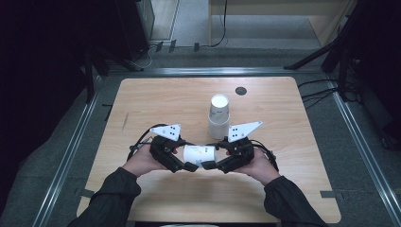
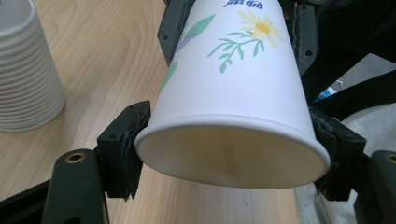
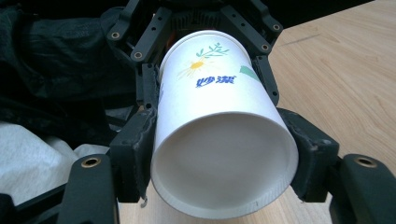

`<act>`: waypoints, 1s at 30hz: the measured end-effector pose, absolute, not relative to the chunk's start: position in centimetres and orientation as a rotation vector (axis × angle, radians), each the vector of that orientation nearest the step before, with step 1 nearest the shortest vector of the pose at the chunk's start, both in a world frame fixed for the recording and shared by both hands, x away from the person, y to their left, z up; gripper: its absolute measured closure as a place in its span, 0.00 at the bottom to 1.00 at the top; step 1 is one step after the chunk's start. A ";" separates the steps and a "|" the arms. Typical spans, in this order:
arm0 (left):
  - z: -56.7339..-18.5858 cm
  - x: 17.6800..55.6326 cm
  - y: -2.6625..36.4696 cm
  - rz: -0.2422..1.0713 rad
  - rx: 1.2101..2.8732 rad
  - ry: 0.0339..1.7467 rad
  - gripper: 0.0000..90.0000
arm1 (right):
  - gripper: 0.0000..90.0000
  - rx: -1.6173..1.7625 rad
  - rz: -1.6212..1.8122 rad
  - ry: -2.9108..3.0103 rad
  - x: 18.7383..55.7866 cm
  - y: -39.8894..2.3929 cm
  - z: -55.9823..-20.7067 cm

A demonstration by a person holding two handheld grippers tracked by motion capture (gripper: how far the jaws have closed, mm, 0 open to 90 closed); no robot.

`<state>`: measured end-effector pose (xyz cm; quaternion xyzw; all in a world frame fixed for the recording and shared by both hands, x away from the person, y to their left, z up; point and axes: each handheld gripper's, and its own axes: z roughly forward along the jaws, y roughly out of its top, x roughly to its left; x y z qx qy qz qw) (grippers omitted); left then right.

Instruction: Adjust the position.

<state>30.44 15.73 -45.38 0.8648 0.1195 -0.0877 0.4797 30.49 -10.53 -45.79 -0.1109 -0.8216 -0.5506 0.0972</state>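
Two grippers meet over the near middle of the wooden table [image 1: 142, 99] in the high view, the left gripper [image 1: 191, 166] and the right gripper [image 1: 208, 165] holding one paper cup [image 1: 198, 155] level between them, with one stack of cups [image 1: 218, 117] standing just behind. One flower print shows in the left gripper view, where that gripper's pads [image 2: 133, 140] clamp the cup's open rim and the stack's ribbed rims [image 2: 23, 70] show close up. One blue line of lettering shows in the right gripper view, where the right gripper's jaws clasp the cup's closed base.
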 end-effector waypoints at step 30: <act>-42.8 31.5 18.6 -0.104 2.311 0.378 0.28 | 0.29 -0.416 -1.516 -2.606 30.8 -10.7 -46.6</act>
